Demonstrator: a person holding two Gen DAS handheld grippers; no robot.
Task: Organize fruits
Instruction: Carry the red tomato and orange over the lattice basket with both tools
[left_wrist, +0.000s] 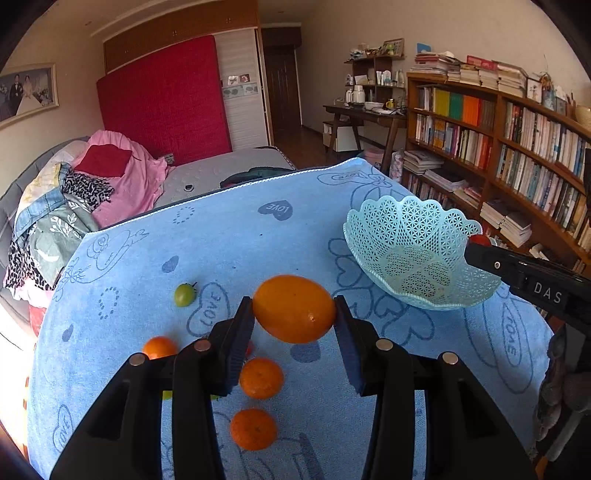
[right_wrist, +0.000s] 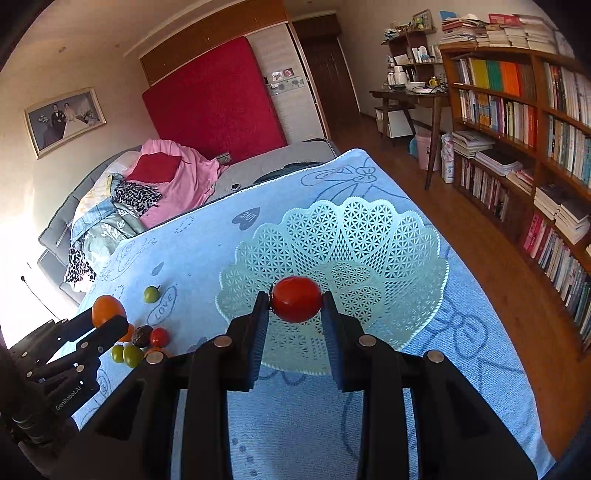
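Note:
My left gripper (left_wrist: 294, 314) is shut on a large orange fruit (left_wrist: 294, 308) and holds it above the blue cloth (left_wrist: 236, 236). My right gripper (right_wrist: 295, 301) is shut on a red tomato (right_wrist: 295, 299) and holds it over the near rim of the empty pale green lattice basket (right_wrist: 369, 236). The basket also shows in the left wrist view (left_wrist: 417, 236) at the right. Three small oranges (left_wrist: 261, 377) and a green tomato (left_wrist: 184, 294) lie on the cloth below my left gripper. In the right wrist view a cluster of small fruits (right_wrist: 142, 343) lies at the left.
The cloth-covered table drops off to a wooden floor (right_wrist: 491, 236) on the right. Bookshelves (right_wrist: 535, 129) line the right wall. A bed with piled clothes (left_wrist: 92, 192) stands behind the table. The right gripper's body (left_wrist: 528, 280) shows beside the basket.

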